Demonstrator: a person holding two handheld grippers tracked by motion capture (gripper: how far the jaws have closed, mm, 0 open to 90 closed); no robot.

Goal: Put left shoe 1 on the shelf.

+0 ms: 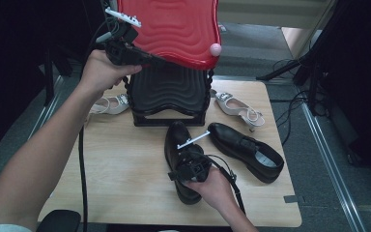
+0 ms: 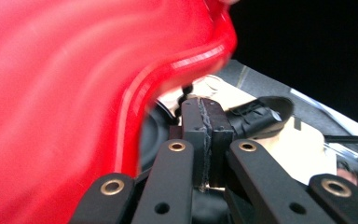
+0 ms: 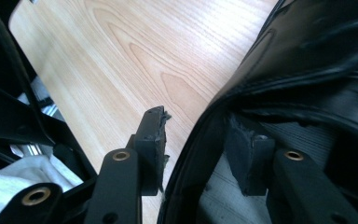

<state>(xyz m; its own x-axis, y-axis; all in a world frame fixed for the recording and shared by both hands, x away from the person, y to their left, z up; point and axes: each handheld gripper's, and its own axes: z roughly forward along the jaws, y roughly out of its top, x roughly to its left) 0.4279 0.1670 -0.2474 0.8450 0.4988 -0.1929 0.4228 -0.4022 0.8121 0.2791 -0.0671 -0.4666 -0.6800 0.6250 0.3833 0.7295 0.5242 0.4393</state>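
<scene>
Wooden counter (image 1: 125, 169) underneath both tools, bare grain off to one side of the right one in the right gripper view.

Red lid (image 1: 174, 29) lifted high, tilted up above the black box (image 1: 169, 96) that stands at the far middle of the counter. Left edge of that lid at the left tool (image 1: 142, 57), up at the top left in the high view. Jaws of the left tool (image 2: 205, 126) fully closed, pads pressed flat together in its own view, with the lid's glossy rim just beside them; whether any of the rim is pinched between the pads, cannot tell (the lid stays aloft at the tool all the same).

Black leather shoe (image 1: 181, 159) near the counter's front, directly beneath the right tool (image 1: 176, 175). Right tool (image 3: 200, 140) partly open, straddling the shoe's side wall: one pad (image 3: 151, 140) outside over the wood, the other inside the opening. Outer pad a little apart from the leather, so no firm pinch visible.

Second black shoe (image 1: 246, 150) just right of the right tool, lying at an angle.

Two pale sandals farther off, one (image 1: 108, 104) below the left tool, one (image 1: 236, 108) right of the box.
</scene>
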